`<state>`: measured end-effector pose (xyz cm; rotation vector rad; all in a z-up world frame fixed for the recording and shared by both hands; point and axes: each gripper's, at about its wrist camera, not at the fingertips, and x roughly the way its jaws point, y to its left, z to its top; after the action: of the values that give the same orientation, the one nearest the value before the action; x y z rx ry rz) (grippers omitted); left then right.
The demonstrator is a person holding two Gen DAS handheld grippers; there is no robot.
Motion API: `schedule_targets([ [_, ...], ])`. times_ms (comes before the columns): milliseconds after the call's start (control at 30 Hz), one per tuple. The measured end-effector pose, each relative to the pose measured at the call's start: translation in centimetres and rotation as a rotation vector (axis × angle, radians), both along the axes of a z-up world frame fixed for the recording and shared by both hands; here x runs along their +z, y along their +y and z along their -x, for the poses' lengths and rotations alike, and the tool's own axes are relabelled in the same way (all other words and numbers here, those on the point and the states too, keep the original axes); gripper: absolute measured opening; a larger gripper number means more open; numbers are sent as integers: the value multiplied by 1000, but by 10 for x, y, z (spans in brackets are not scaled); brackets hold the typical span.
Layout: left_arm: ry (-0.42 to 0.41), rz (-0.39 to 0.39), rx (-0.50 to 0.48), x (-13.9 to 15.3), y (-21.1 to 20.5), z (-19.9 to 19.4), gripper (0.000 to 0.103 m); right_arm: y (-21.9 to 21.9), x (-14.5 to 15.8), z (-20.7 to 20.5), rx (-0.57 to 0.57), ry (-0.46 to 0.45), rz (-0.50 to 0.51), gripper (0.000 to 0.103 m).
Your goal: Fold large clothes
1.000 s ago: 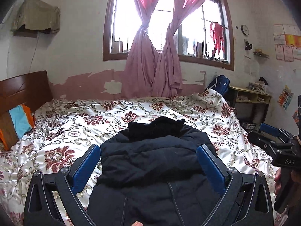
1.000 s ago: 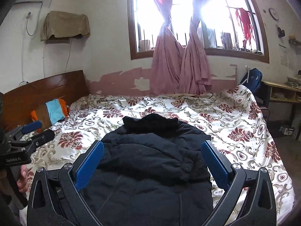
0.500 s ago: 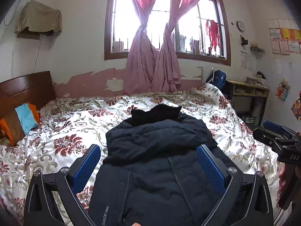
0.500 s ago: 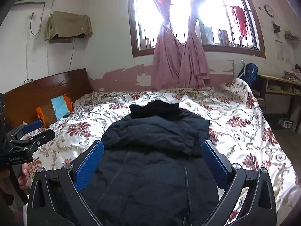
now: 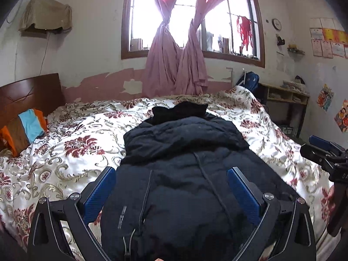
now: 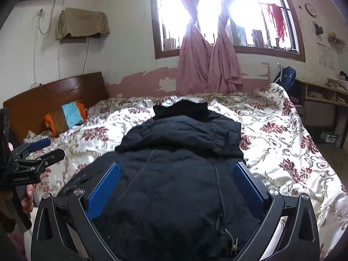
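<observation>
Black jacket (image 6: 174, 174) flat on floral bedspread (image 6: 282, 134); right tool (image 6: 176, 187) spread wide above it.

Jacket (image 5: 182, 174) lies on the bed (image 5: 71, 148), collar end toward the window (image 5: 191, 21). Pillow (image 5: 24, 128) at the headboard (image 5: 32, 93), left of jacket. Desk (image 5: 285, 95) right of the bed, backpack (image 5: 250, 80) between them. Left tool (image 5: 171, 193) and right tool (image 6: 178, 187) both over the jacket's near end, right tool to the right of the left
</observation>
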<state>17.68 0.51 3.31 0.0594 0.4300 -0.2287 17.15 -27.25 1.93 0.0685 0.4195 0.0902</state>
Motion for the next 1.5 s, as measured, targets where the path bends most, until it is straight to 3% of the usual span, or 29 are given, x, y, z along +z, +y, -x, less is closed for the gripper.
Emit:
schedule_targets([
  [367,55,-48,-43,-49,15,30,103,-1,-45,26,-2,92,57,101],
  [833,134,-206,-89,-96,19,63,103,0,-100,45,44,271,125,101],
  [1167,128,-414,-75,-129,7,73,103,2,-123,48,44,352,144,101],
  [1500,158,-549,17,-151,-1,61,103,1,-126,48,10,359,199,101],
])
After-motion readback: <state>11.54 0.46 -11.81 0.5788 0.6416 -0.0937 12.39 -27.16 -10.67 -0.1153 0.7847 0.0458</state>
